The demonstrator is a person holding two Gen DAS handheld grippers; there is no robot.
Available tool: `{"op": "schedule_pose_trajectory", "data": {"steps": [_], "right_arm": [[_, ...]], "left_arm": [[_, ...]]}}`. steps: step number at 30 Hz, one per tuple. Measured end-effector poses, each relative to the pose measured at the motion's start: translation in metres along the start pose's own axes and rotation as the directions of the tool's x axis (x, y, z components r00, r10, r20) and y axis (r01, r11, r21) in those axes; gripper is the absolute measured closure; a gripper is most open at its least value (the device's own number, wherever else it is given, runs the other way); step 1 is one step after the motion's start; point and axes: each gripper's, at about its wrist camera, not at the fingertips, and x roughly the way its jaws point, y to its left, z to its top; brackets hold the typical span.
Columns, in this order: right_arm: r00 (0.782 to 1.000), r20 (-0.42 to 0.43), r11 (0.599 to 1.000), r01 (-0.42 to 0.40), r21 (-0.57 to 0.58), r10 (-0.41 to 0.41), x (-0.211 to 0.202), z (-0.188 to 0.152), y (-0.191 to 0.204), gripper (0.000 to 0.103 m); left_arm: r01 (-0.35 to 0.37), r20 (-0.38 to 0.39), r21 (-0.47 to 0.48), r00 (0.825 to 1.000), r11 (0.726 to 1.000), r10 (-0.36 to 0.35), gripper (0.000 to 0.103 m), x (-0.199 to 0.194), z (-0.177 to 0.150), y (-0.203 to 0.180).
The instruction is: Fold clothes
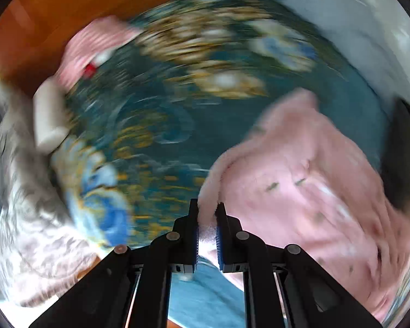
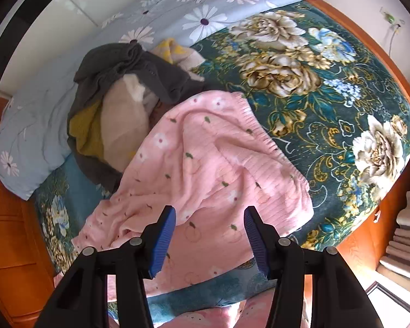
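Left wrist view is motion-blurred throughout: bedspread (image 1: 177, 125) pattern smeared, striped item (image 1: 93, 46) and white object (image 1: 47, 117) unidentifiable. In the right wrist view, pink garment (image 2: 205, 164) hides part of the pile (image 2: 117, 95); its lower end runs behind the right gripper (image 2: 209, 236).

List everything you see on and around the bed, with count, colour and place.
pink garment: one, pink with small fruit print, spread on the bed's near side
bedspread: one, teal with gold and white flowers, covering the bed
clothes pile: one heap, grey, beige, yellow, behind the pink garment
quilt: one, pale blue with daisies, far edge
striped garment: one, pink-white, blurred, bed edge
left tool: black with blue pads, clamping the pink garment's edge
right tool: same, open above the garment
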Motion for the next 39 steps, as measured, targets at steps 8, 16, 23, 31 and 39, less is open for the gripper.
{"op": "schedule_pose_trajectory", "data": {"steps": [8,16,23,31,39], "right_arm": [[1.0,0.006,1.0,-0.009,0.004,0.009,0.0,0.006,-0.011,0.047],[0.997,0.053,0.992,-0.056,0.11,0.05,-0.003,0.018,-0.062,0.047],[0.991,0.038,0.965,-0.131,0.225,0.125,0.03,0.039,-0.121,0.047],[0.959,-0.045,0.925,-0.257,0.28,0.28,0.107,0.105,-0.167,0.047],[0.899,-0.165,0.887,-0.343,0.309,0.405,0.192,0.175,-0.188,0.047]], "left_arm": [[-0.154,-0.169,-0.063,0.975,0.986,0.142,0.092,0.058,0.018,0.009],[-0.049,-0.168,-0.156,0.986,0.986,0.022,0.073,0.008,0.017,-0.026],[0.065,-0.124,-0.153,0.989,0.986,-0.085,0.065,-0.051,-0.002,-0.092],[0.096,-0.167,-0.111,0.979,0.989,-0.113,0.065,-0.093,-0.057,-0.21],[0.081,-0.21,-0.06,0.973,0.995,-0.092,0.065,-0.132,-0.11,-0.313]]}}
